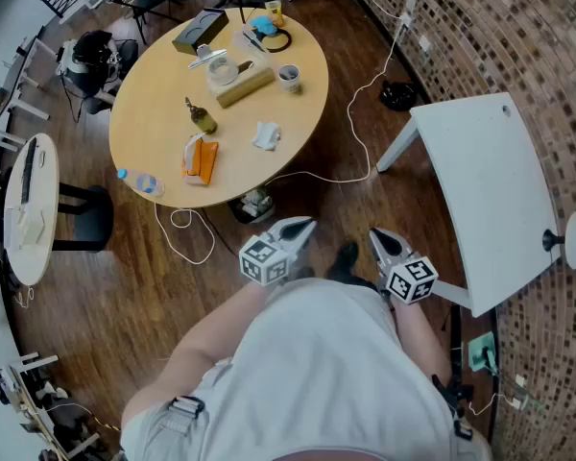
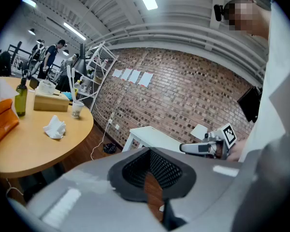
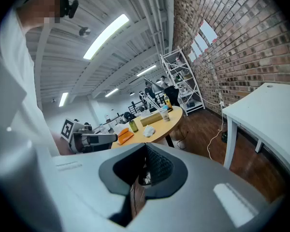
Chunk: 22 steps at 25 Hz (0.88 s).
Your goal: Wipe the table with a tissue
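The left hand-held gripper and right hand-held gripper are both closed on nothing, short of the tabletop. The tissue lies crumpled by the tabletop's near edge, ahead and leftward, nearer the left one.

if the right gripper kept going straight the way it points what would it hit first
Probably the round table, dead ahead of the right gripper, around the tissue. Depth is unclear: tilted slightly down, it could reach the floor short of the table instead.

Rnd table matt wood; tissue crumpled paper; floor glossy wood; wall rough brick.
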Available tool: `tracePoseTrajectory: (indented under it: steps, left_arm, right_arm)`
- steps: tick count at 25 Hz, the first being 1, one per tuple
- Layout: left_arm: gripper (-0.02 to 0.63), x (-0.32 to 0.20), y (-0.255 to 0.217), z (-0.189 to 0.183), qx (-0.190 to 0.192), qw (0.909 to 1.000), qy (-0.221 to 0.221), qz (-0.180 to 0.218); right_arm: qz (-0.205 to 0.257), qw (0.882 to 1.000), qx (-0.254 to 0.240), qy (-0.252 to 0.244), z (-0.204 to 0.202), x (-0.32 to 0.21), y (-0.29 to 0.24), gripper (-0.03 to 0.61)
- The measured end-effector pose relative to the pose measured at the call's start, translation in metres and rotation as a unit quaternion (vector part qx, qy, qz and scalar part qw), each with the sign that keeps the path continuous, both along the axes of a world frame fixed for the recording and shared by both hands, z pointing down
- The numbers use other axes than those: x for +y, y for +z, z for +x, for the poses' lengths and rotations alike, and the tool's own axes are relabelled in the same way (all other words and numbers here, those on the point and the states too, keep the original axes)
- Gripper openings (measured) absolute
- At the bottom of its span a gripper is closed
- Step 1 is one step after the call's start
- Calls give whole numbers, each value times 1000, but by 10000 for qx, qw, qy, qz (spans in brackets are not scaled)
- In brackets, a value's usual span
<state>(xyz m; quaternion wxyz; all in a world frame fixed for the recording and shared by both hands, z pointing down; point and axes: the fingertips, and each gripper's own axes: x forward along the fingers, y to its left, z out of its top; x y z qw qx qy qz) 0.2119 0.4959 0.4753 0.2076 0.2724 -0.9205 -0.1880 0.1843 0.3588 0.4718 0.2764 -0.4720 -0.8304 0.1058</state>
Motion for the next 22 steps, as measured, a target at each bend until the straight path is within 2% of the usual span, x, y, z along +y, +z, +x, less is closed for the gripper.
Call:
tracePoseTrajectory:
  steps: [7,10,17,22]
  left_arm:
    - [3,-34,5,-75,39,9998,-135,-163]
    - [3,-35,1,-97,45,9991,-366,-187]
    - [3,-10,0,-126,87,9943,-921,-531]
    - [3,12,4,-133,191,9910,-1066,-790]
  right_arm:
    - [21,9994,-175,-282,-72,-30,-1,9]
    - [2,9990,-157,-422,-96,-38,-1,9]
    - [-25,9972,-108,-743,-135,-44,1,8]
    - [-62,9949,-91,-1000,-142,-31,6,9]
